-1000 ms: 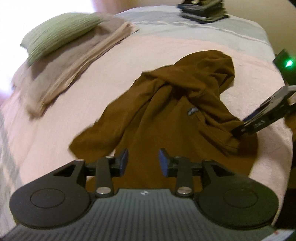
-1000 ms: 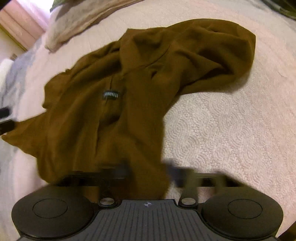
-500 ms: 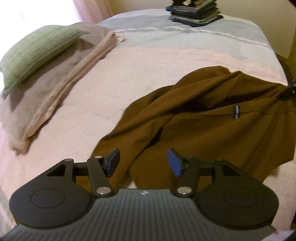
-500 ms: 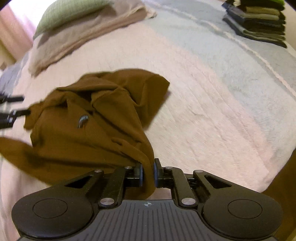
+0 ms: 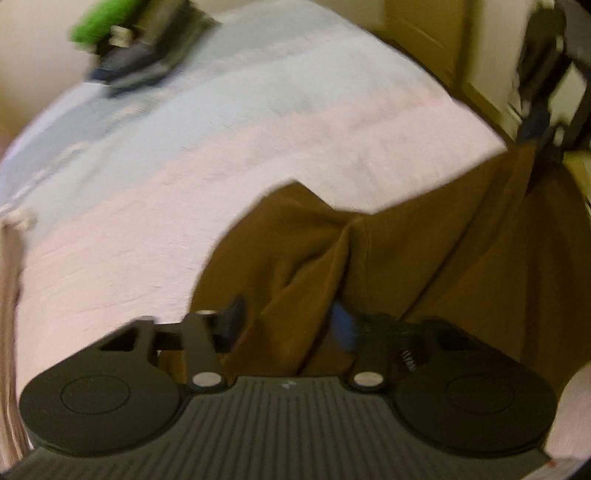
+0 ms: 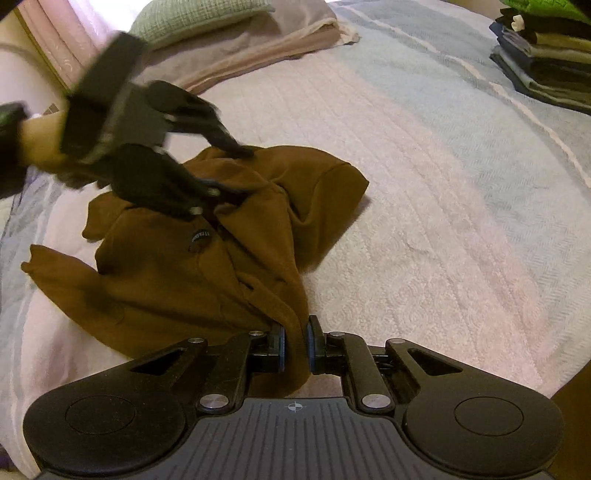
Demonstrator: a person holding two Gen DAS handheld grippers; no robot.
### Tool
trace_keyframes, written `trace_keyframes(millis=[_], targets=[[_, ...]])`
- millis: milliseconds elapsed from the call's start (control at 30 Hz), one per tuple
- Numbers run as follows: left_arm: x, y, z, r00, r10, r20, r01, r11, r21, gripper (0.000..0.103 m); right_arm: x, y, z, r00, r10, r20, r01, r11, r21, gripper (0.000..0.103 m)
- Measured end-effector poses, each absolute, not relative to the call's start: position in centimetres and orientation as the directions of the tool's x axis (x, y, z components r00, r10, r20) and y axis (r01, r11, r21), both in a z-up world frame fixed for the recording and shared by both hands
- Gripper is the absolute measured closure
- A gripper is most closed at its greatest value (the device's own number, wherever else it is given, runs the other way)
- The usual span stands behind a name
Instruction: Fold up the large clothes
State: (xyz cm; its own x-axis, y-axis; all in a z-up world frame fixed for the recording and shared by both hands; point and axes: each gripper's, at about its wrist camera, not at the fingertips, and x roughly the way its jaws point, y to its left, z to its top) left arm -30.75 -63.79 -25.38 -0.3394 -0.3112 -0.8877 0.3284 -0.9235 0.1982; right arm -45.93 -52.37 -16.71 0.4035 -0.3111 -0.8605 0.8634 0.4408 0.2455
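Observation:
A brown hooded sweatshirt [image 6: 177, 280] lies crumpled on the pink bed cover [image 6: 424, 229]. My right gripper [image 6: 295, 347] is shut on an edge of it near the bed's front, and the cloth runs taut up to the jaws. In the left wrist view, which is blurred, my left gripper [image 5: 288, 321] is open and a raised fold of the sweatshirt [image 5: 369, 266] sits between its fingers. The right wrist view shows the left gripper [image 6: 231, 171] over the sweatshirt's far side, fingers apart and touching cloth. The right gripper [image 5: 543, 110] appears top right, holding the sweatshirt's corner.
A stack of folded clothes [image 6: 546, 55] sits at the far right of the bed, also seen as the stack [image 5: 147, 48]. A green pillow [image 6: 195, 16] lies on a folded beige blanket [image 6: 266, 48] at the far left. A hand [image 6: 37, 140] holds the left gripper.
The right gripper closed on the sweatshirt's edge and pulled it towards the front. The left gripper swung right and came down onto the sweatshirt, still open.

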Motion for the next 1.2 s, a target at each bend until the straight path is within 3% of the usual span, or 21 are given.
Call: trace_keyframes(millis=[33, 133, 233, 400, 633, 1033, 1200], targets=[[-31.0, -64.0, -25.6, -0.326, -0.3, -0.897, 0.3, -0.932, 0.203, 0.095, -46.1, -52.6, -16.4, 0.409, -0.314, -0.857, 0.863, 0.439, 0.251, 0.096], [-30.5, -64.3, -24.1, -0.317, -0.33, -0.889, 0.321, -0.92, 0.227, 0.1, -46.4, -53.6, -14.7, 0.427, -0.34, -0.838, 0.856, 0.45, 0.254, 0.096], [-28.3, -65.0, -19.3, -0.335, -0.431, -0.838, 0.466, -0.849, 0.25, 0.1, -46.5, -55.2, -11.7, 0.446, -0.378, -0.812, 0.837, 0.498, 0.228, 0.096], [-24.1, -64.2, -7.9, -0.304, -0.668, -0.68, 0.69, -0.646, 0.326, 0.1, -45.9, -59.0, -4.3, 0.513, -0.465, -0.721, 0.755, 0.644, 0.122, 0.096], [-20.7, -58.0, 5.5, -0.123, -0.894, -0.431, 0.856, -0.316, 0.41, 0.1, -43.0, -60.1, 7.3, 0.635, -0.577, -0.513, 0.628, 0.773, -0.092, 0.096], [-17.6, -34.2, 23.2, 0.011, -0.999, -0.048, 0.91, -0.01, 0.415, 0.1, -39.8, -44.0, 26.2, 0.759, -0.643, -0.105, 0.553, 0.721, -0.418, 0.096], [-17.0, -30.0, 27.9, 0.041, -0.999, 0.006, 0.9, 0.04, 0.433, 0.1, -38.5, -40.9, 31.8, 0.782, -0.624, -0.012, 0.53, 0.674, -0.515, 0.096]])
